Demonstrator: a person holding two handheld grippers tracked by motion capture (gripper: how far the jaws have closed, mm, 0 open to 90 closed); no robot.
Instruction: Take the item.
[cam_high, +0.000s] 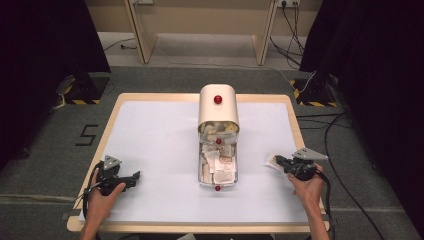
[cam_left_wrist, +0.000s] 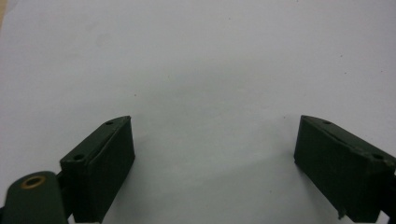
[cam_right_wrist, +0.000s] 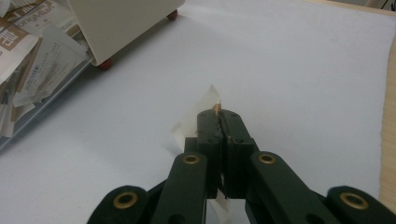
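Right of the cream box (cam_high: 218, 107), near its open clear drawer (cam_high: 218, 172), your right gripper (cam_high: 276, 161) has its jaws pressed together on a small paper packet (cam_right_wrist: 200, 112). Packet is pinched edge-on and sticks out past the tips, low over the white table sheet (cam_high: 160, 145). The drawer is pulled out toward you and stuffed with similar packets (cam_high: 218, 162). Left of the box, well apart from it, your left gripper (cam_high: 134, 177) rests on the sheet with jaws spread wide, nothing between them.

White table (cam_high: 150, 130), black curtains (cam_high: 45, 50)
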